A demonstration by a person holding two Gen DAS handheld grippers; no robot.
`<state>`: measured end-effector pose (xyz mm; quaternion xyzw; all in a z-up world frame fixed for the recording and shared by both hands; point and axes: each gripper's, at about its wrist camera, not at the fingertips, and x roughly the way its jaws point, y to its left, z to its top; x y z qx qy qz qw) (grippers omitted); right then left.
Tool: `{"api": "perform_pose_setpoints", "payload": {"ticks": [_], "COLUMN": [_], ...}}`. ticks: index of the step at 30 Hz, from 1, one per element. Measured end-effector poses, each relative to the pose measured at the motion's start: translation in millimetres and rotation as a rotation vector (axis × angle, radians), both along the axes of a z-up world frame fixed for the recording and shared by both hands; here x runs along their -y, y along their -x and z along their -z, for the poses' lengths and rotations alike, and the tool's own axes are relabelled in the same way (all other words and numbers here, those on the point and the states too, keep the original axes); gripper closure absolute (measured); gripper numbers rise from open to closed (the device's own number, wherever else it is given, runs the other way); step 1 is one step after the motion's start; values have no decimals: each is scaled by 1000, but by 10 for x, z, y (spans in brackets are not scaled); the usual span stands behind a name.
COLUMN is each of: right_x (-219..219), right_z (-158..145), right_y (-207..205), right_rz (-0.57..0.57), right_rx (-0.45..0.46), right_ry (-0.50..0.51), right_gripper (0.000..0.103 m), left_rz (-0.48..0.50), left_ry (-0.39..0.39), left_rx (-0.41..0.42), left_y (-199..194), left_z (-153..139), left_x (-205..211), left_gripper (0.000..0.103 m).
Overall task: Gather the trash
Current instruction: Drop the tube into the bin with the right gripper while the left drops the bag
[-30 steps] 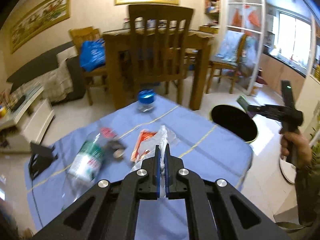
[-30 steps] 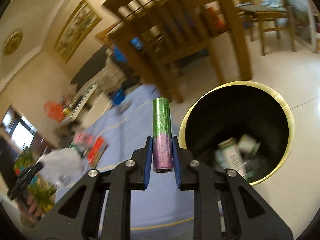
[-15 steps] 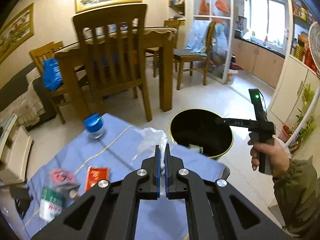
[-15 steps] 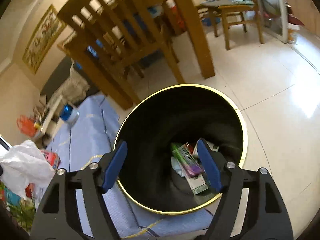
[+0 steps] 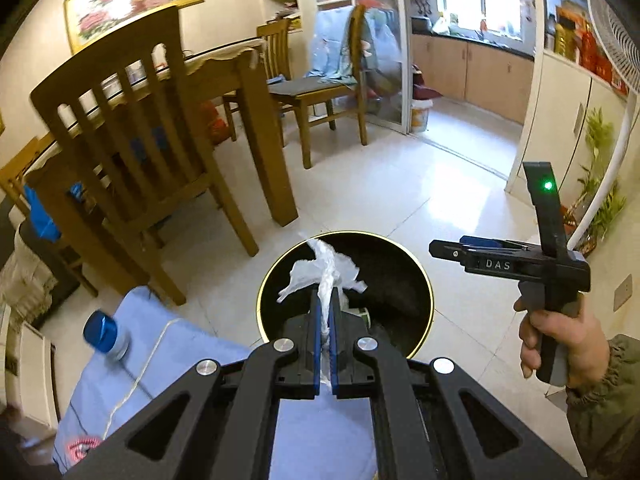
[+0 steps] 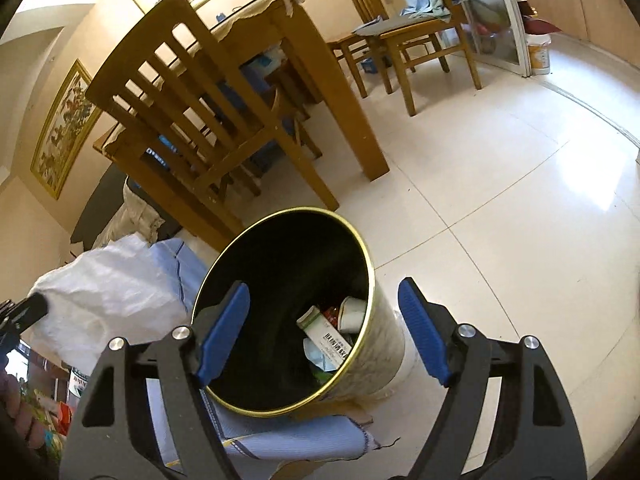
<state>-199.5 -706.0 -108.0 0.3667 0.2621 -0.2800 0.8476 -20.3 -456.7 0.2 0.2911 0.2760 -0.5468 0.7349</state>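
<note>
While my left gripper (image 5: pixel 327 312) pinches the white plastic bag (image 5: pixel 320 270) above the bin (image 6: pixel 372 360), my right gripper (image 6: pixel 324 328) sits spread and empty over the bin's rim, trash inside.

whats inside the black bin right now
In the bin, the right wrist view shows a white carton with printed text, a white cup, something red between them and a pale blue scrap. The near wall hides the rest of the bottom.
</note>
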Motion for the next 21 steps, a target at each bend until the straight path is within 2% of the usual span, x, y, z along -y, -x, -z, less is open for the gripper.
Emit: {"api": "perform_pose_setpoints", "payload": {"ticks": [7, 11, 12, 15, 21], "right_x": [63, 55, 48, 30, -89], "right_z": [70, 69, 66, 52, -24], "right_y": [79, 88, 98, 121, 103], "right_rz": [11, 9, 9, 11, 6], "right_rx": [3, 4, 6, 9, 19], "right_ry": [-15, -19, -20, -19, -15], "right_gripper": [27, 27, 27, 27, 27], "left_rz": [-10, -42, -48, -71, -109], "left_ry": [-23, -46, -50, -55, -43], "left_rx": [3, 1, -2, 10, 49], "left_y": [77, 25, 8, -46, -136], "left_z": [93, 153, 160, 158, 80], "left_x": [299, 376, 375, 333, 55], "left_gripper": [100, 91, 85, 79, 78]}}
